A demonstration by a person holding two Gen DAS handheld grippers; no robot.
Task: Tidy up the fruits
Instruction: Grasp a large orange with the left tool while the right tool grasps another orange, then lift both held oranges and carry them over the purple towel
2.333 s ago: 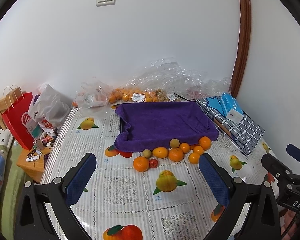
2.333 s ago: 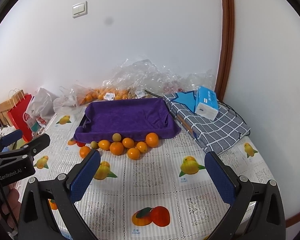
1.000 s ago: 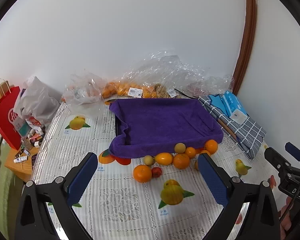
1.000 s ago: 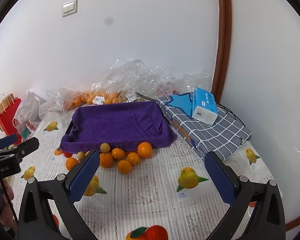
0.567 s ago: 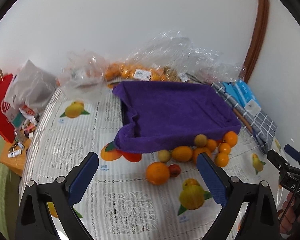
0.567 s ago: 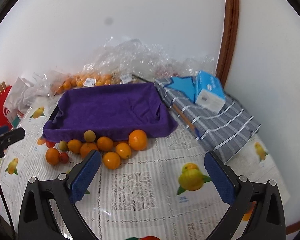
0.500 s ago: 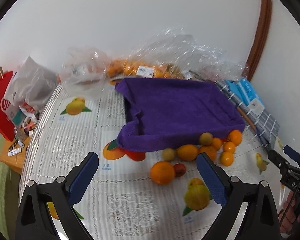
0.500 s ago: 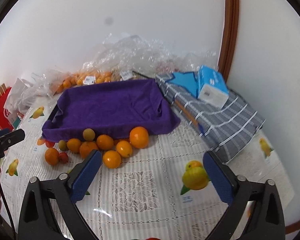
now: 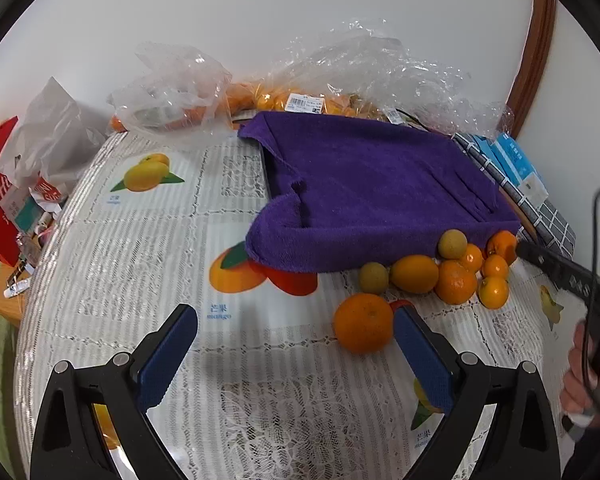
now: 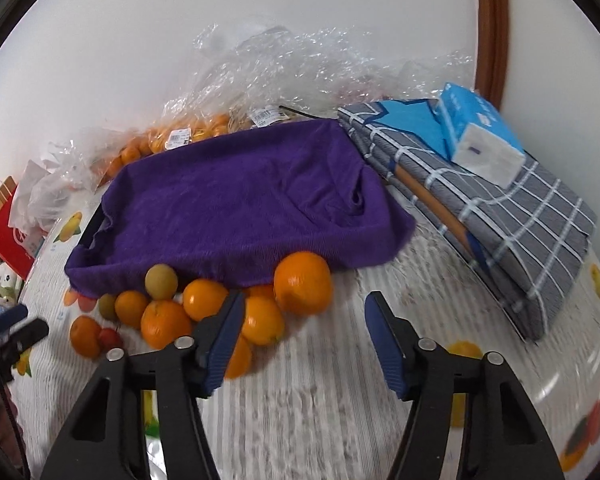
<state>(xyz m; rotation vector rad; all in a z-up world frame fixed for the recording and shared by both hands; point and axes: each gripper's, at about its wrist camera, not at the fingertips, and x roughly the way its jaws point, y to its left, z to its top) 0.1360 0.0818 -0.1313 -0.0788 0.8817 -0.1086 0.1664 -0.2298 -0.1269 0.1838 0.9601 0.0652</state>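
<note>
Both grippers hover low over the table [image 9: 112, 264] with jaws spread wide and nothing between them. The loose fruit lies in a cluster on the tablecloth, pressed against the near edge of the tray covered by a purple towel [image 9: 372, 184]; none is in the tray yet. The left gripper [image 9: 296, 354] sits just short of the nearest orange [image 9: 363, 329], which rests slightly apart from the pile with a small red fruit [image 9: 400, 304] touching its far side. The right gripper [image 10: 304, 336] faces the biggest orange [image 10: 302, 282] at the right end of the cluster, and its left finger [image 10: 223, 340] already overlaps a smaller orange [image 10: 261, 320] in front. Judgement: the step in hand is the approach for a first pick. For the left, the nearest orange is the clean target; the gripper needs to shift rightward so the fruit sits centred between the pads, then close across its widest part, low enough that it does not squirt out. For the right, the biggest orange touches its neighbours and the towel hem, so one finger should slide into the open side on the right, with a gentle close; a fast one risks scattering the round fruit. The right view is motion-blurred, so fine contact there cannot be confirmed.
</note>
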